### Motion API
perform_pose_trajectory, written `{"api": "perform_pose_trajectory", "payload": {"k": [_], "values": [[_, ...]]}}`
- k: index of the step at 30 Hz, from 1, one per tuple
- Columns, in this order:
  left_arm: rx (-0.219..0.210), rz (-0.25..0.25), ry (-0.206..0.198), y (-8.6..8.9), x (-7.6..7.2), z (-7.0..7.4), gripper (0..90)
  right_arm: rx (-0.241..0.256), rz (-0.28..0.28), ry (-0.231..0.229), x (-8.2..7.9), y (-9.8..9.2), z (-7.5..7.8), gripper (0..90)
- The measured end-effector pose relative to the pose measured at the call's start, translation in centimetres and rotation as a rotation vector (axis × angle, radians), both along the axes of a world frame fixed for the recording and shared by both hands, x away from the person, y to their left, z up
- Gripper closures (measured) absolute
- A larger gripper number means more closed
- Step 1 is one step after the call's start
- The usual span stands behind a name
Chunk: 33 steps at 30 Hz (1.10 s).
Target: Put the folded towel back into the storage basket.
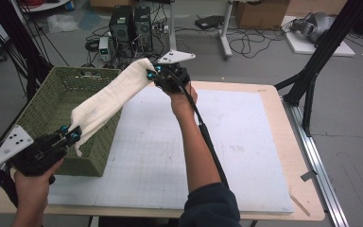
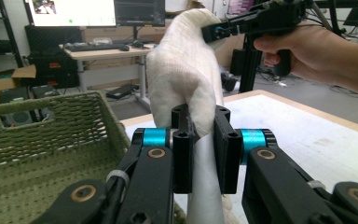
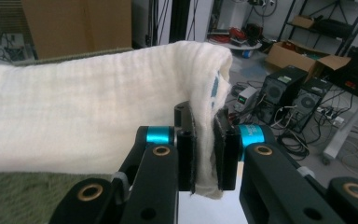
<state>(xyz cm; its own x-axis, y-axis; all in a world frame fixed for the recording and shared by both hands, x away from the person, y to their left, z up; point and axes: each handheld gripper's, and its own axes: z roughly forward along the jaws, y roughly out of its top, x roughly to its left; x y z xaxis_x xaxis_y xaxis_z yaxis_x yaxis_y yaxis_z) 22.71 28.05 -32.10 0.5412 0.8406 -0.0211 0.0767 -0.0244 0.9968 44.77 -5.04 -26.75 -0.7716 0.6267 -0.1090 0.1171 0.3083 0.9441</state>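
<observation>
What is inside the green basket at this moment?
The green basket looks empty where its woven floor and walls show. The cream cloth, stretched between the left tongs and right tongs, covers its right side, so that part is hidden.

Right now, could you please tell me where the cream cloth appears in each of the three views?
High view: the cream cloth stretches diagonally, left of centre, from the left tool up to the right tool.
Left gripper view: it rises from between the jaws at centre to the other tool at top.
Right gripper view: it spreads leftward from the jaws.
Shared landmark: the green woven basket, beneath the cloth in all three.
</observation>
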Motion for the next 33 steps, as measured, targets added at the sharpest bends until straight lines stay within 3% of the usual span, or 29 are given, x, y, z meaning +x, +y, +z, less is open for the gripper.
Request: {"api": "perform_pose_trajectory", "payload": {"k": [9, 16, 22, 33], "values": [[-0.015, 0.049, 0.008, 1.6, -0.3, -0.1, 80.1, 0.0, 0.016, -0.006, 2.0, 5.1, 1.4, 82.4], [-0.009, 0.101, 0.017, 2.6, -0.7, -0.2, 80.0, -0.018, 0.032, -0.002, 3.2, 9.1, 1.4, 82.4], [0.008, 0.143, 0.027, 3.4, -0.9, -0.3, 80.0, -0.032, 0.048, 0.009, 3.7, 11.0, 1.0, 82.3], [-0.009, 0.206, 0.057, 4.6, -1.1, -0.9, 79.9, -0.063, 0.081, 0.021, 4.8, 15.2, 0.5, 82.4]]}}
